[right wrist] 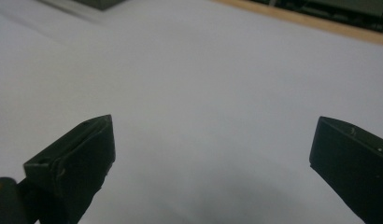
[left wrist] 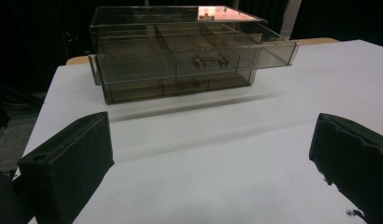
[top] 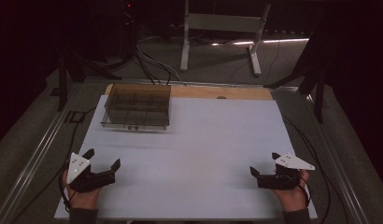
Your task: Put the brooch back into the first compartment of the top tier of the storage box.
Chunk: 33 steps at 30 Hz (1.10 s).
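Note:
A clear smoky plastic drawer box (top: 137, 107) stands at the far left of the white table (top: 208, 149). In the left gripper view the drawer box (left wrist: 180, 51) shows two levels, and its upper drawer is slid out a little toward me. My left gripper (top: 103, 158) rests at the near left edge of the table, open, with nothing between its jaws. My right gripper (top: 264, 163) sits at the near right, open and empty. The left gripper (left wrist: 213, 154) faces the box from well short of it. Bare tabletop lies ahead of the right gripper (right wrist: 213, 149).
A wooden strip (top: 217, 92) runs along the table's far edge. Cables (top: 152, 65) and the legs of a metal stand (top: 255, 51) are on the floor behind. Dark furniture flanks both sides.

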{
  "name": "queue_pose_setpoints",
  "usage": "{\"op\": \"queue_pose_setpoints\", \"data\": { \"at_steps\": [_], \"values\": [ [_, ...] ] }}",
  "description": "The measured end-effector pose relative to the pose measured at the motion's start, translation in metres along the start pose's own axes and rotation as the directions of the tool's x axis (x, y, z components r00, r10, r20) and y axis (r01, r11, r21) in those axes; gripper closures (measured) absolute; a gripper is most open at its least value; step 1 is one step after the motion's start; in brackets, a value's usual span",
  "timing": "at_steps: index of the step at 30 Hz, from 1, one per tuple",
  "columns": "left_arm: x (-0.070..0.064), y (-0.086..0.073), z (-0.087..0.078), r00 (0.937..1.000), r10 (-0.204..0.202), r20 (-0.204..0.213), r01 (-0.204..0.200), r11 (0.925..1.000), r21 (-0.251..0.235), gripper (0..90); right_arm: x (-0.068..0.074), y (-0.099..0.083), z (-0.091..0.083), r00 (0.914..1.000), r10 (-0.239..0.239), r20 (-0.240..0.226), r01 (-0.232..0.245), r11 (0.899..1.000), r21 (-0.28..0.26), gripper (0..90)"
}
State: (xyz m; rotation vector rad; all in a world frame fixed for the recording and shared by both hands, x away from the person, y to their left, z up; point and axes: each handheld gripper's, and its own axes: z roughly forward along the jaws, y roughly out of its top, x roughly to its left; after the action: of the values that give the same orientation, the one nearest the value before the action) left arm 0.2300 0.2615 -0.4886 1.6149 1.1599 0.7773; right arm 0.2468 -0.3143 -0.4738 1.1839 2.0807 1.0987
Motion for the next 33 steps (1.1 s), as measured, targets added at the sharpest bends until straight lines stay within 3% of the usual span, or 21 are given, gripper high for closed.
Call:
{"op": "queue_pose_setpoints", "data": {
  "at_steps": [13,21,26,30,33],
  "values": [
    [-0.002,-0.001,0.002,1.0,0.004,0.006,-0.004,1.0,0.008,0.4,-0.008,-0.002,0.001,0.9997,-0.01,0.02,0.009,0.996,0.085,2.5],
    [-0.003,-0.002,0.005,0.9999,0.011,0.011,-0.011,0.9998,0.019,0.4,-0.017,-0.006,0.005,0.9986,-0.026,0.045,0.017,0.981,0.193,8.2],
    [-0.004,-0.002,0.005,0.9999,0.011,0.012,-0.012,0.9997,0.021,0.4,-0.02,-0.009,0.006,0.9988,-0.033,0.036,0.023,0.971,0.238,17.1],
    [-0.003,-0.002,0.005,0.9999,0.011,0.01,-0.011,0.9997,0.023,0.4,-0.02,-0.015,0.008,0.9988,-0.048,-0.007,0.048,0.955,0.291,41.2],
    [-0.003,-0.003,0.005,0.9999,0.007,0.012,-0.007,0.9997,0.024,0.4,-0.019,-0.017,0.011,0.9976,-0.063,-0.03,0.07,0.944,0.322,49.3]
  ]
}}
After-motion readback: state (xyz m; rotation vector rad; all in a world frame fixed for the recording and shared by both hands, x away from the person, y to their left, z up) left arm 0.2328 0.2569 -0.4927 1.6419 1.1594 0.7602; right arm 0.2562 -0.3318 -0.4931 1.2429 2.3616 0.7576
